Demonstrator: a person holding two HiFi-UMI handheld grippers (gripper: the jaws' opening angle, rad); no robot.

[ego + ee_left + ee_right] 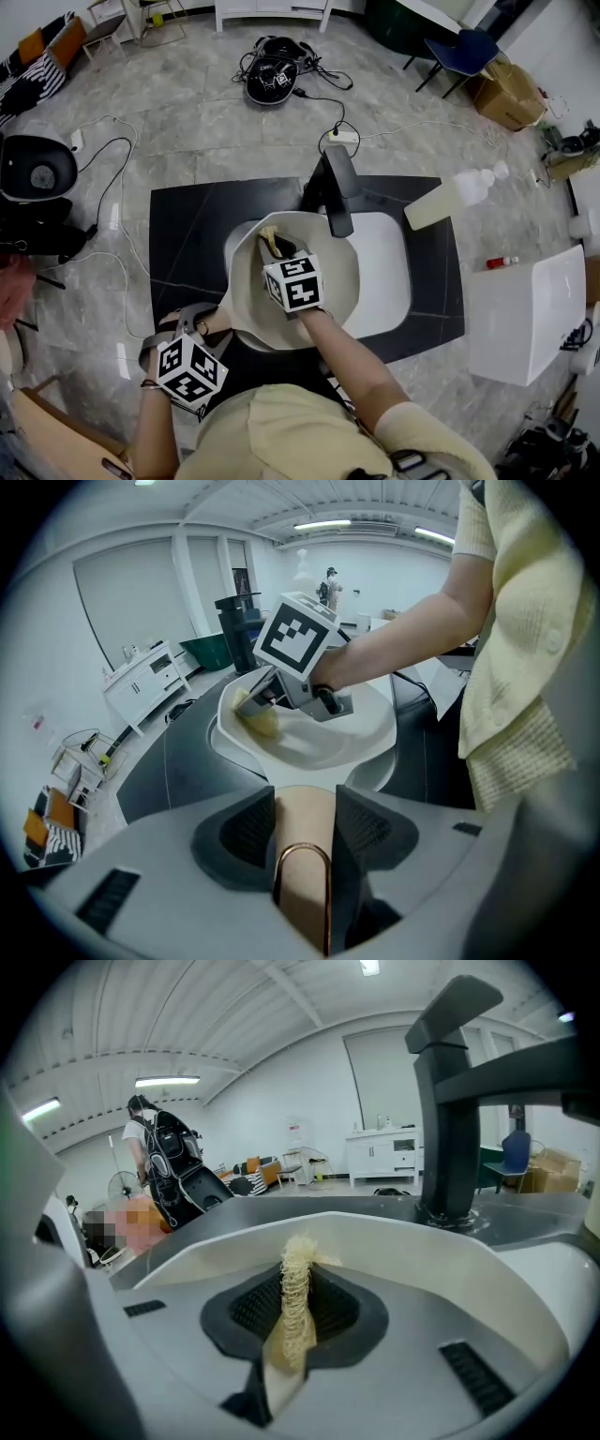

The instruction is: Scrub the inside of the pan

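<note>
you hold the pan [330, 274] out over the sink [392, 272] set in the black counter [187, 234], just in front of the faucet [336, 187]. that placing looks sensible: whatever the scrubbing loosens would fall into the basin and not onto the counter.

your left gripper [305, 829] is pressed together on the handle [305, 883], and the tan grip fills the gap between the pads. holding it there, well away from the bowl, leaves the whole inside free for the other tool. it also likely lets you brace the pan against the push of the scrub.

your right gripper [278, 249] reaches down into the bowl with its jaws pinching the scrubber [292, 1302], a pale fibrous wad. the wad sticks out past the tips, so the fibres meet the pan rather than the jaws. it looks to rest against the inner wall on the far left side, below the rim.

the pan's long axis runs on a diagonal. the handle points back toward you and to your left, and the bowl lies ahead toward the faucet. the mouth faces up and seems tipped a little, but how far you cannot tell from these views.
</note>
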